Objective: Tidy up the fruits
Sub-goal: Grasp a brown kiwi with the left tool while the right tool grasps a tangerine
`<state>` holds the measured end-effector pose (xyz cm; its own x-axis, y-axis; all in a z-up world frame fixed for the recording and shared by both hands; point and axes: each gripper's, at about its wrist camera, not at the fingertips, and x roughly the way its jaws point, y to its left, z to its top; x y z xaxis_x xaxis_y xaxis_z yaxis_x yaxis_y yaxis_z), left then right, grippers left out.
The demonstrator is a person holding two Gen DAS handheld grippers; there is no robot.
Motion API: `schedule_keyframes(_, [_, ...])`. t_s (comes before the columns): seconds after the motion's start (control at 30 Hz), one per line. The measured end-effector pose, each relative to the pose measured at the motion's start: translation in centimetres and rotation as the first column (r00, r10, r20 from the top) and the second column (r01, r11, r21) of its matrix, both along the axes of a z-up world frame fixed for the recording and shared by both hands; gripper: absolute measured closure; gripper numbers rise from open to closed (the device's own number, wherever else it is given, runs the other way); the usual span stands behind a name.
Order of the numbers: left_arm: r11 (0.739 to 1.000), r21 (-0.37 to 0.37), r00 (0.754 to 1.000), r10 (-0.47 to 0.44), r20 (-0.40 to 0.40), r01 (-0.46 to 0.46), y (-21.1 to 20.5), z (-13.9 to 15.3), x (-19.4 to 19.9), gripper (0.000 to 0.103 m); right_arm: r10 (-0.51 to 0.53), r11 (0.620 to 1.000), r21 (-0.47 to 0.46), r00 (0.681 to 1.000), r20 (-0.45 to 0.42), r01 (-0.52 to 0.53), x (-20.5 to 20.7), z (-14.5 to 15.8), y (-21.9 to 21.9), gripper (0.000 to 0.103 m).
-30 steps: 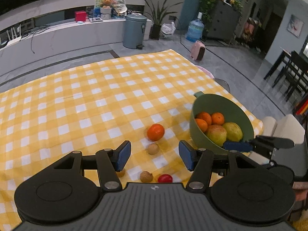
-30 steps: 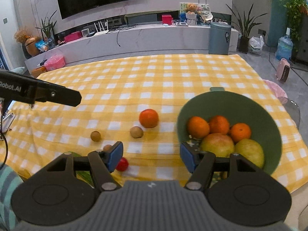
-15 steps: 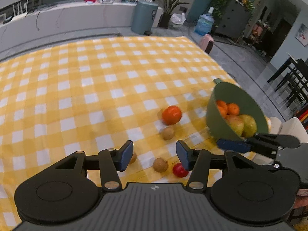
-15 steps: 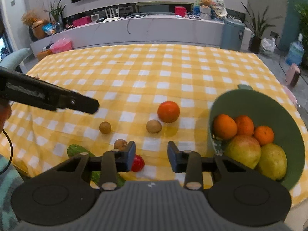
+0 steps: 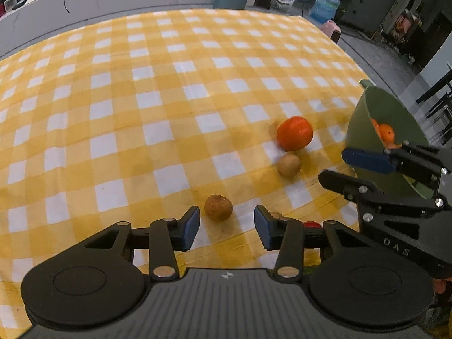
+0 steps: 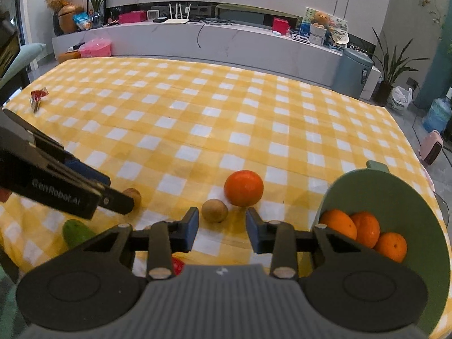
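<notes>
Left gripper (image 5: 226, 223) jaws closing in but still empty, small brown fruit (image 5: 218, 207) on the checked cloth (image 5: 141, 113) just ahead; right gripper (image 6: 221, 223) narrowed, empty, near another brown fruit (image 6: 214, 210), green bowl (image 6: 395, 192) alongside

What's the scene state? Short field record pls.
surface: checked cloth
bowl: green, holds oranges
loose fruit: orange, brown fruits, red fruit, green fruit
left gripper: open, has just been closing, brown fruit just ahead, not gripped
right gripper: open, nothing held
</notes>
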<state>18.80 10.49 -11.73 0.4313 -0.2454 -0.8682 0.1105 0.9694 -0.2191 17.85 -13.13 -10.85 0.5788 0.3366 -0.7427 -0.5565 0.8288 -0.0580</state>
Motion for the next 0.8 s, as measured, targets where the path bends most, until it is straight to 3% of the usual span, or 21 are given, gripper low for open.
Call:
schedule_keyframes(0.17, [1.0, -0.007, 1.0, 0.015, -0.015, -0.015, 0.2, -0.5, 0.5, 0.061, 0.005, 1.0, -0.015, 1.0, 0.018, -0.004, 1.2, -0.6, 0.2, 0.07])
schedule_keyframes(0.4, [1.0, 0.019, 0.999, 0.021, -0.038, -0.02, -0.4, -0.9, 1.2, 0.064, -0.005, 1.0, -0.021, 1.0, 0.02, 0.005, 3.1, -1.5, 0.4, 0.07])
schedule_keyframes(0.53, [0.998, 0.056, 0.999, 0.024, -0.042, -0.022, -0.5, -1.1, 1.2, 0.077, 0.004, 0.999, -0.045, 0.999, 0.036, -0.002, 3.7, -1.9, 0.9, 0.07])
schedule_keyframes(0.8, [0.997, 0.042, 0.998, 0.063, -0.021, -0.062, -0.5, -0.3, 2.2, 0.077, 0.031, 0.995, -0.093, 0.998, 0.049, -0.026, 4.6, -2.7, 1.9, 0.069])
